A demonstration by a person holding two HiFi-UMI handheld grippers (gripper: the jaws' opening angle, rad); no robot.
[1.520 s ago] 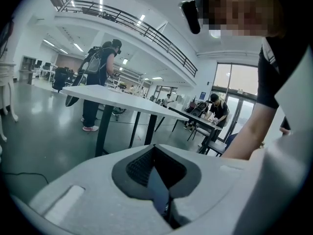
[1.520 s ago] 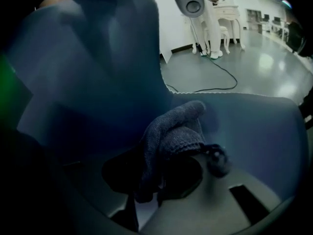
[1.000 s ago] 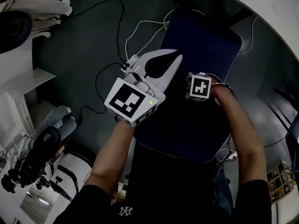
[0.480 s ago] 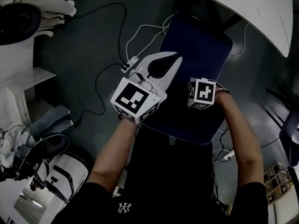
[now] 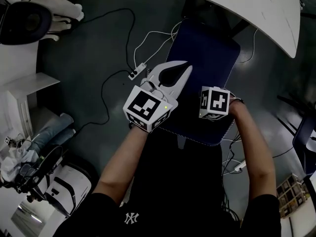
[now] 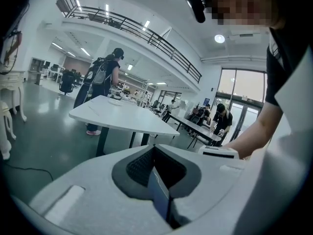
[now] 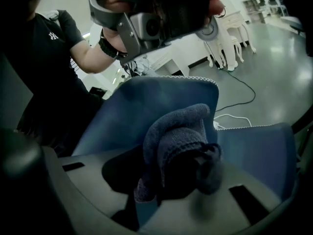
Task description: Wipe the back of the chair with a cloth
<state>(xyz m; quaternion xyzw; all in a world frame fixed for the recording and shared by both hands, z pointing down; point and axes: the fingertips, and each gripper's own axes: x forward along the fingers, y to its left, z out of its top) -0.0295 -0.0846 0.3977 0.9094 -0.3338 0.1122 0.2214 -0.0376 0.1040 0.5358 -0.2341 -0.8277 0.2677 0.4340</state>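
A chair with dark blue padding and white piping (image 5: 207,58) stands under me in the head view. My left gripper (image 5: 182,67) lies over the chair's left edge. In the left gripper view, its jaws (image 6: 155,154) are shut on a thin blue edge of the chair (image 6: 160,192). My right gripper (image 5: 215,102) shows only its marker cube over the blue padding; the jaws are hidden below it. In the right gripper view, that gripper (image 7: 181,168) is shut on a bunched blue-grey cloth (image 7: 178,131), pressed against the blue chair back (image 7: 132,114).
A white round table (image 5: 261,9) stands beyond the chair. White cables and a power strip (image 5: 134,73) lie on the dark floor at left. White furniture (image 5: 29,88) and bags (image 5: 59,186) stand at far left. Distant people and tables (image 6: 117,116) appear in the left gripper view.
The head view has shifted, so the chair sits higher and smaller in frame. My right gripper has slid along the blue padding toward its near edge. Both grips are unchanged.
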